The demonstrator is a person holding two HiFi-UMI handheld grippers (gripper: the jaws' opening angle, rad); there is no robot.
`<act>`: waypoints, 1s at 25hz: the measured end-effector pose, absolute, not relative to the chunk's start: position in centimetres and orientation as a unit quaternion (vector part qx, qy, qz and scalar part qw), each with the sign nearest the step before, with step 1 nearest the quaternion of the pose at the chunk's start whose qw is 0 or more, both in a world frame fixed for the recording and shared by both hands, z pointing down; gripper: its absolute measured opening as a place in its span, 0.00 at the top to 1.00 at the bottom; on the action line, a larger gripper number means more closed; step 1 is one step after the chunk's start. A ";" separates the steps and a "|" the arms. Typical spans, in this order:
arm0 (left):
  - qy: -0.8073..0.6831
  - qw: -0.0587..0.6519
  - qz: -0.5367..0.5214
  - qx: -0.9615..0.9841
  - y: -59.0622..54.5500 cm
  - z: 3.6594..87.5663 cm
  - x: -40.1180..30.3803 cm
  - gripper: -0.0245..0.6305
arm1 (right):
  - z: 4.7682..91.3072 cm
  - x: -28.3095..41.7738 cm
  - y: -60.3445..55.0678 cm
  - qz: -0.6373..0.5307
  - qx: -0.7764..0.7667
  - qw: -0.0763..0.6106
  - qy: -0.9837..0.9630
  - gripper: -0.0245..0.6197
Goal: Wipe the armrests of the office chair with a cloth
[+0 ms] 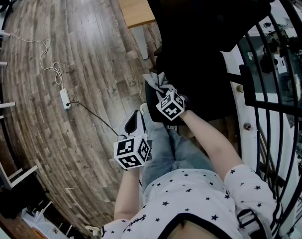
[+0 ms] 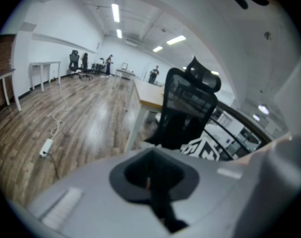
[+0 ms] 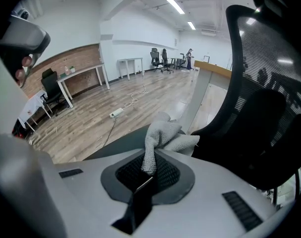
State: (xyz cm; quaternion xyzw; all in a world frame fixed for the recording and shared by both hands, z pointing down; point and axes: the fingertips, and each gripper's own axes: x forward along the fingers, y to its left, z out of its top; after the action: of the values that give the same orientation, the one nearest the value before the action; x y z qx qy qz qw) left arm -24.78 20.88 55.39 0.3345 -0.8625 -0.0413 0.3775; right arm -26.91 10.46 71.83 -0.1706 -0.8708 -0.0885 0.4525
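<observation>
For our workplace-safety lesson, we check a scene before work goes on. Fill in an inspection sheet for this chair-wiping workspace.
Surface: black armrest under the cloth; wooden floor around.
Job's things: grey cloth; black office chair.
Clutter: dark and white items at the floor's edge, too unclear to name.
Grippers: right hand-held gripper shut on the cloth; left hand-held gripper shut, empty, held off the chair.
Cables: power strip with a white and a black cable on the floor.
Surroundings: desk, black railing, distant chairs.
</observation>
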 end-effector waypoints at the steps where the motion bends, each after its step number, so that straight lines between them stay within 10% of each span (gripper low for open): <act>1: -0.863 0.377 -0.041 0.334 20.9 55.4 -24.6 0.95 | 71.9 -26.7 10.6 -0.090 -0.174 0.452 -0.870 0.91; 25: -0.871 0.369 -0.050 0.320 22.0 54.9 -20.4 0.96 | 71.9 -21.4 13.8 -0.098 -0.216 0.455 -0.858 0.91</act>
State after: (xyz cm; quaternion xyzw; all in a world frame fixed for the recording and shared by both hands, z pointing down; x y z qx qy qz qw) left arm -20.43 21.97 54.92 0.3199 -0.8712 -0.0504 0.3690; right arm -21.38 13.83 71.95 -0.2161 -0.8585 -0.0984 0.4546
